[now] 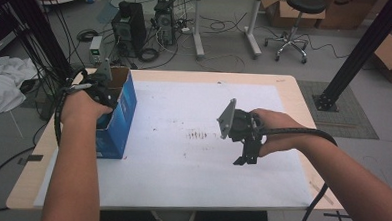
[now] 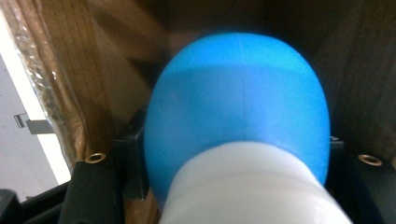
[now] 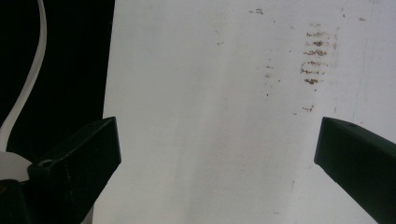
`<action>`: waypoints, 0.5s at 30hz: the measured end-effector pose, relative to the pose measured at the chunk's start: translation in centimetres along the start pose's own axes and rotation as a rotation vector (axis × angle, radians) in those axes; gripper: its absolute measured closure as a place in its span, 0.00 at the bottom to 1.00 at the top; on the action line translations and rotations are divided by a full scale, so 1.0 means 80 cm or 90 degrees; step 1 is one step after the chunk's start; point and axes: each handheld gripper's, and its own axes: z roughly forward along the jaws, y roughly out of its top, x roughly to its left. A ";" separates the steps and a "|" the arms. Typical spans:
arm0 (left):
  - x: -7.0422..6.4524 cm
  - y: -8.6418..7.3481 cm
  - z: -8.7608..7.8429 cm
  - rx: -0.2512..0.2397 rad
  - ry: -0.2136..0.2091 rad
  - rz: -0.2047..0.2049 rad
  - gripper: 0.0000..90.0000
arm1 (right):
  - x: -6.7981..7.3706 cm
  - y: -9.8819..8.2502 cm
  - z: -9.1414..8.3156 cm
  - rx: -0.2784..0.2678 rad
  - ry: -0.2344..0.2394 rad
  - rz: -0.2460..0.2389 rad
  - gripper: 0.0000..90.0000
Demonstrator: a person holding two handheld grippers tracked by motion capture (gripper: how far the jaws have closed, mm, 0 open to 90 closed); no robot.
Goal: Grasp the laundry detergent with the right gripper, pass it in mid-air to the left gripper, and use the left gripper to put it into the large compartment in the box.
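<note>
A blue cardboard box (image 1: 123,112) with an open top stands at the left of the table. My left hand reaches into it from above, and the gripper's body and grey plate (image 1: 104,71) show at the box's rim. Inside, between brown cardboard walls (image 2: 70,70), my left gripper (image 2: 237,156) is shut on a rounded object (image 2: 238,93) that is blue at the far end and white near the camera. My right gripper (image 1: 245,160) hangs over the white sheet, pointing down. It is open, and bare sheet lies between its jaws (image 3: 217,154).
A white sheet (image 1: 191,175) covers most of the wooden table (image 1: 295,90), with brown smudges (image 1: 198,135) near its middle. Beyond the far edge are computer towers (image 1: 130,27), cables and a stool (image 1: 293,24). A black post (image 1: 359,52) rises at the right.
</note>
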 end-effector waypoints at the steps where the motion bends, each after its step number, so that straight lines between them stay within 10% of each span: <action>1: 0.000 0.000 0.000 -0.004 0.000 -0.001 0.39 | 0.000 0.000 0.000 0.000 0.000 0.000 0.00; 15: 0.001 -0.004 -0.008 -0.025 -0.005 0.000 0.32 | 0.001 0.001 0.002 0.002 0.000 -0.002 0.00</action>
